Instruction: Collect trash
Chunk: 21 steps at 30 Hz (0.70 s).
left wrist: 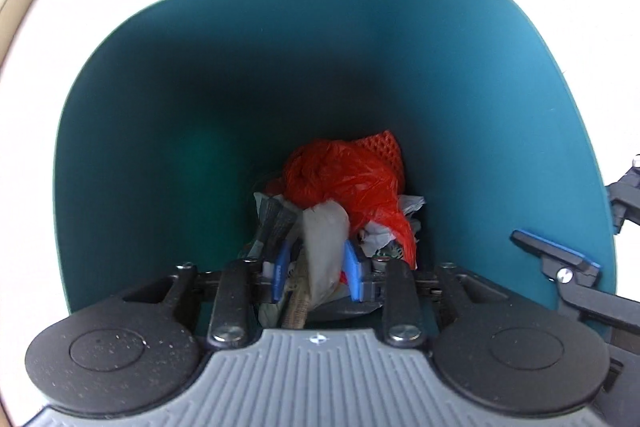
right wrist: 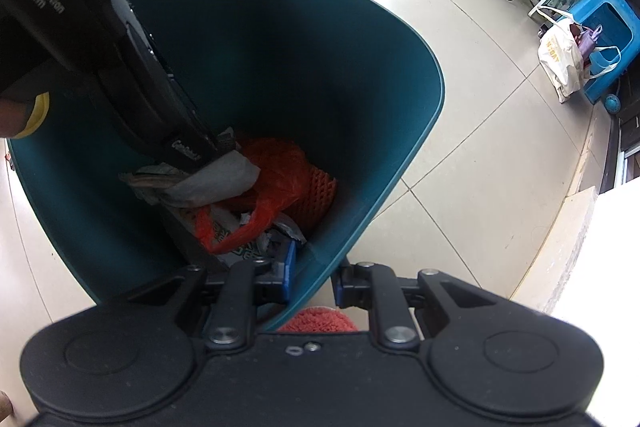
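Teal bin (right wrist: 384, 131) stands on the tiled floor (right wrist: 480, 155), holding a red plastic bag (left wrist: 348, 179), orange mesh and paper scraps. Left gripper (left wrist: 316, 269) reaches down inside the bin; a grey crumpled wrapper (left wrist: 324, 239) sits between its blue fingers (left wrist: 352, 263), which stand parted, contact uncertain. Right gripper (right wrist: 314, 277) is clamped on the bin's near wall, one finger inside, one outside.
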Motion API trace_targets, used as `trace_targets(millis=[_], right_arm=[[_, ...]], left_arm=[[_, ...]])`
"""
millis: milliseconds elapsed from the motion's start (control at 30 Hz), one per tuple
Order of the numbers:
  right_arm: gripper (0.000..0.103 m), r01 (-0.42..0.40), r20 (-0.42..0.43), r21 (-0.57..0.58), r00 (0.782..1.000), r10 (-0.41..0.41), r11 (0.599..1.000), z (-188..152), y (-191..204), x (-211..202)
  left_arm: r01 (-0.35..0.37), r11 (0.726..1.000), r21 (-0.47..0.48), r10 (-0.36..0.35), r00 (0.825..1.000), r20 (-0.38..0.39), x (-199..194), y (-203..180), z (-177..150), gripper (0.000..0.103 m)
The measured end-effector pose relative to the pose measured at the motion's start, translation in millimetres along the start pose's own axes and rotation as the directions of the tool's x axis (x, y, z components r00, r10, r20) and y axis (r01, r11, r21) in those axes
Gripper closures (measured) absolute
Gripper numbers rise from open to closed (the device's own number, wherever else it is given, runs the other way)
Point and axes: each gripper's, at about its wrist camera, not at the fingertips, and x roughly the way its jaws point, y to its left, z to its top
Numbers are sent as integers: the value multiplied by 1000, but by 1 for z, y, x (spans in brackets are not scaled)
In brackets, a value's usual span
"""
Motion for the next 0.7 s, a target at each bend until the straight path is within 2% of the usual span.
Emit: trace_targets(millis=[33,100,233,433,567,633,700], right_arm=[[86,0,0,-1,1000,0,1000,0,0,0],[86,1,-1,-1,1000,-1,1000,0,0,0],[86,2,-1,-1,1000,-2,1000,-1,1,0],[85,2,-3,0,1000,-2,1000,-1,1,0],[85,4,-5,-1,1000,-4,1000,-1,1,1],[85,6,-8,-2,1000,-6,1000,-1,2,1],[85,9,-9,-4,1000,-9,1000,0,3,1]], left_arm=[[5,1000,2,-5,1000,15,-4,1,-3,56],[11,1000,6,-11,998,55,-15,2,-7,38],[63,998,7,-63,993,103,-38,5,-15,37],[93,996,17,-95,978,186,-76,12,-30,37],[105,994,12,-105,965,241,-101,20,-45,36],[94,996,2,-91,956,278,-112,26,-55,29],[79,997,-10,-73,949,305,-119,32,-63,29]])
